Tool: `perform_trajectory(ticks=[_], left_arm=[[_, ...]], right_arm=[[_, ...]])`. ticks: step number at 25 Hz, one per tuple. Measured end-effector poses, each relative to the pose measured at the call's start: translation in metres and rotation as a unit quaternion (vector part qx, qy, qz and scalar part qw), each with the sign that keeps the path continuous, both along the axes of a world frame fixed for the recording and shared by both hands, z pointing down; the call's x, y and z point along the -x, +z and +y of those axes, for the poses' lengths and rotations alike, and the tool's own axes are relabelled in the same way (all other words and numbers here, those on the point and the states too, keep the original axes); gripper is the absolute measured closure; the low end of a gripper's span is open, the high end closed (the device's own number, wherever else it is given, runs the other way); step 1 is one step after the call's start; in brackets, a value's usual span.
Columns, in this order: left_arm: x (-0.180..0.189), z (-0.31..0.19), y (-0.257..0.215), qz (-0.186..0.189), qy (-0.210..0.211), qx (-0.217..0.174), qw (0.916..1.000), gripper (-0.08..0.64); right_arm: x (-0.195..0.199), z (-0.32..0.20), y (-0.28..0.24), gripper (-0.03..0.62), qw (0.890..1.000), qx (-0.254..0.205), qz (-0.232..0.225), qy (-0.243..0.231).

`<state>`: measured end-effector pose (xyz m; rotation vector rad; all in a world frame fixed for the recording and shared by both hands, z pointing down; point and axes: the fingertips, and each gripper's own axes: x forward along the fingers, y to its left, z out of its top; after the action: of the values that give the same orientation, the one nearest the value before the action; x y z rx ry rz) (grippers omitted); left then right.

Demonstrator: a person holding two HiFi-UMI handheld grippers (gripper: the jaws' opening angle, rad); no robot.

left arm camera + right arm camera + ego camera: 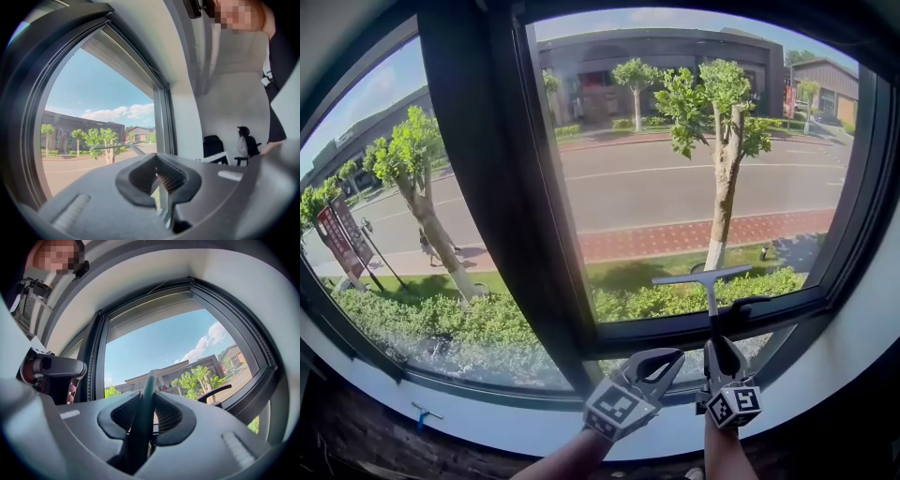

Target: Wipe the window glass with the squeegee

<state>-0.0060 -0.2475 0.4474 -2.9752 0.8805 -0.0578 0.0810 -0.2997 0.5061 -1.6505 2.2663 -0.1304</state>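
Squeegee (711,291): lower handle is hidden inside the right claw (719,345), which is clamped around it.
Forearms (574,458): both are cut off by the bottom edge of the head view.
Blue object (423,413): lies on the sill (506,422), too small to identify.
Red sign (339,239): lettering is too small to read, and its far side is cut off by the frame.
Window frame (487,187): top and outer sides run past the picture edges.
Chair (213,146): lower part is hidden behind the left gripper's body.

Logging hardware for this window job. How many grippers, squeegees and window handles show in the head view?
grippers: 2, the left gripper and the right gripper
squeegee: 1
window handle: 1
total: 4
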Motion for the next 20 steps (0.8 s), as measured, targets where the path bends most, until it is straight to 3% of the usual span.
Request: perform_trajectory(ticks=[20], left_arm=[[0.003,0.003,0.012,-0.009,-0.008,0.015,0.9998,0.557]], right_arm=[[0.004,0.006,0.058,0.491,0.997,0.065,-0.030,-0.018]])
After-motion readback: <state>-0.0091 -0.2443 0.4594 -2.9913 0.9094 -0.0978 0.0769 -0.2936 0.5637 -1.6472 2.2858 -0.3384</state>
